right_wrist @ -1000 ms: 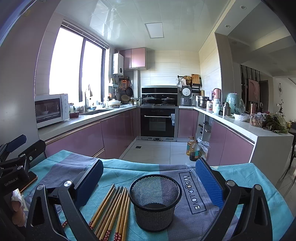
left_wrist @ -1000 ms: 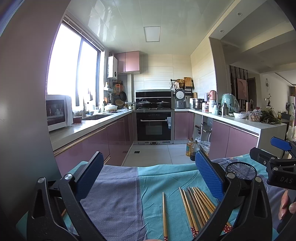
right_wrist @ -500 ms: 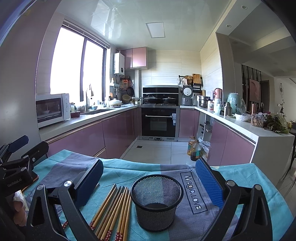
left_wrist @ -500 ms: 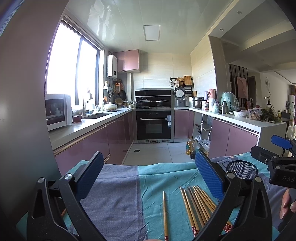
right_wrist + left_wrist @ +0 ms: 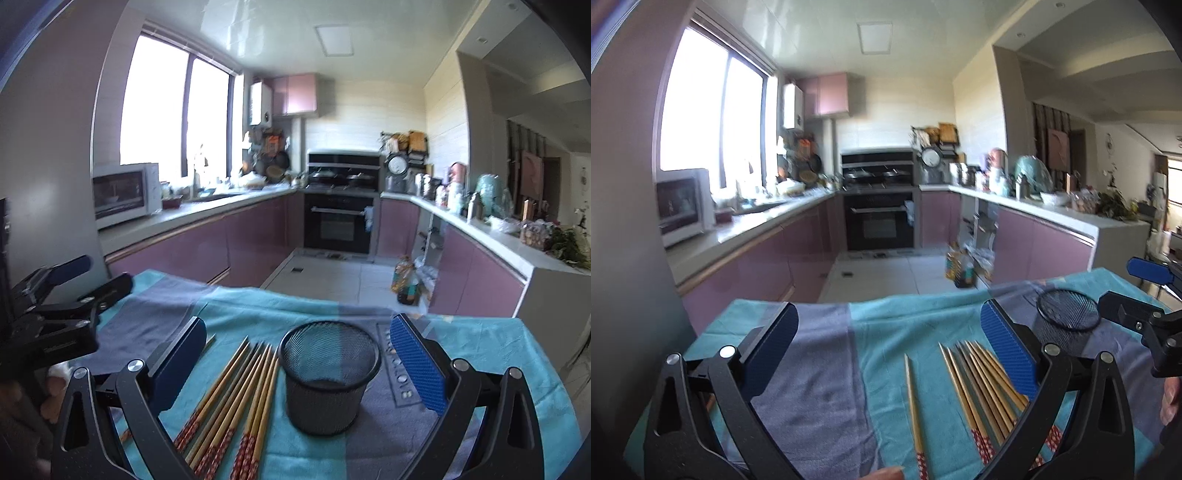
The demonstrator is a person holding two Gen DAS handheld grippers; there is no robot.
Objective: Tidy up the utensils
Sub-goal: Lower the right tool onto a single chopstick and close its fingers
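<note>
Several wooden chopsticks (image 5: 982,384) with red patterned ends lie side by side on a teal and grey tablecloth (image 5: 894,325); one single chopstick (image 5: 913,398) lies apart to their left. A black mesh cup (image 5: 328,373) stands upright and empty just right of the chopsticks (image 5: 236,398). My left gripper (image 5: 890,350) is open above the cloth, its right finger over the bundle. My right gripper (image 5: 295,358) is open, with the cup and chopstick tips between its fingers. Each gripper shows at the edge of the other's view.
The table's far edge drops to a tiled kitchen floor (image 5: 332,277). Purple cabinets, a white microwave (image 5: 125,192) and a black oven (image 5: 340,225) stand beyond. Bottles (image 5: 406,280) sit on the floor. A fingertip (image 5: 882,472) shows at the bottom.
Both grippers have tilted down and moved closer to the table. The right gripper swung slightly left, so the cup now sits right of centre. Nothing on the cloth has moved.
</note>
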